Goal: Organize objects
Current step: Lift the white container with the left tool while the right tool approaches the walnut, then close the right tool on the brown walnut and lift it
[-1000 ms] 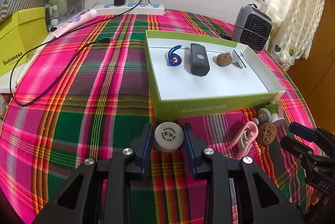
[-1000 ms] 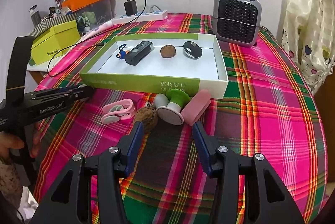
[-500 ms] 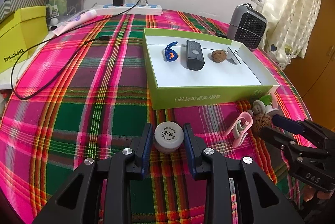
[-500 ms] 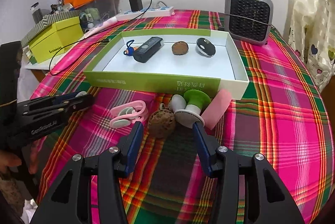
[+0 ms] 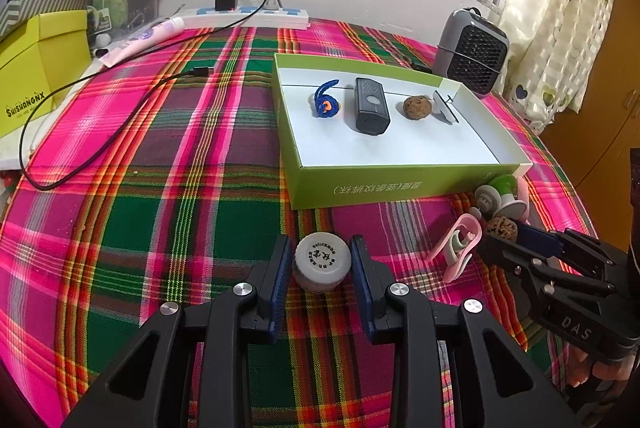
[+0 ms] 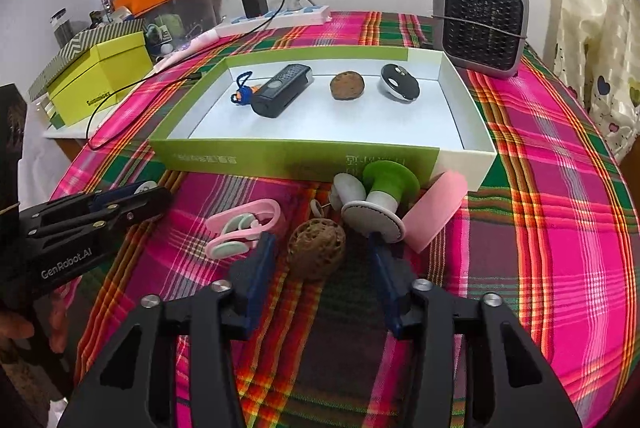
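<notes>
Right claw, jaws just closing, straddles the walnut untouched.

Left gripper is clamping a white bottle cap over the plaid tablecloth, just before the green box.

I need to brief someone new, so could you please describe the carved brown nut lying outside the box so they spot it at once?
Find the green box on the plaid tablecloth. Just in front of its near wall lies a small cluster, with the nut nearest the right tool. It is the only brown, lacy-carved ball there, between a pink clip and a green-topped stamp.
</notes>
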A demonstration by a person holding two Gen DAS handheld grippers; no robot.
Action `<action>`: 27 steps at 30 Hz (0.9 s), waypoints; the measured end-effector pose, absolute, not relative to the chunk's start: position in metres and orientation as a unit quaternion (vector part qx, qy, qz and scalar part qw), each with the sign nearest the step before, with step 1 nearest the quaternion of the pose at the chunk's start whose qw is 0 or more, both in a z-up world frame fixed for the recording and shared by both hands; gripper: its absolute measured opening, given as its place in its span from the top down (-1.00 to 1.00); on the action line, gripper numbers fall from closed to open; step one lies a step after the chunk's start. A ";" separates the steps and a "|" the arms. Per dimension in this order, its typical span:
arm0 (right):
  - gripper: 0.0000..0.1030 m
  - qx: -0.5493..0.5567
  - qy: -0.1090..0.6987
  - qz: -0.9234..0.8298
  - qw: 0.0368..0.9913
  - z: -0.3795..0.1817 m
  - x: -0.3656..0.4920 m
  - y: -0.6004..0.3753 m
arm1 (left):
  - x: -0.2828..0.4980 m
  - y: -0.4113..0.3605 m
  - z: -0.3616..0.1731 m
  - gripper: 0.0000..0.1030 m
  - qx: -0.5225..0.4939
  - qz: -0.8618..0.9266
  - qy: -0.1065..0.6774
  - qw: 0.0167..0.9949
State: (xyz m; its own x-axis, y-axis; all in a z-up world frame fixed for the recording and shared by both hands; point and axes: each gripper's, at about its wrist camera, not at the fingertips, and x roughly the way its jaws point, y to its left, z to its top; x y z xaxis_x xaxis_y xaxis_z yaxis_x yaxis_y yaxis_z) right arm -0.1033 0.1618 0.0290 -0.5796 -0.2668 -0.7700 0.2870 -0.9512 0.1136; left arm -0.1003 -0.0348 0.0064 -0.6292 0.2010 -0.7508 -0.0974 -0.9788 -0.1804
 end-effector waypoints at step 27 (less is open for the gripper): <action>0.37 0.430 0.010 -0.888 0.161 0.030 -0.100 0.162 | -0.100 -0.036 0.007 0.48 -0.422 0.901 -0.061 0.082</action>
State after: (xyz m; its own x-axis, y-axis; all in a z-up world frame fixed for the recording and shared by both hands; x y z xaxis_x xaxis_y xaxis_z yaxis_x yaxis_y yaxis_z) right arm -0.1004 0.1617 0.0296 -0.5786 -0.2772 -0.7670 0.2937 -0.9482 0.1212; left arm -0.0997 -0.0357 0.0069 -0.6296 0.1993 -0.7510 -0.0966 -0.9791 -0.1788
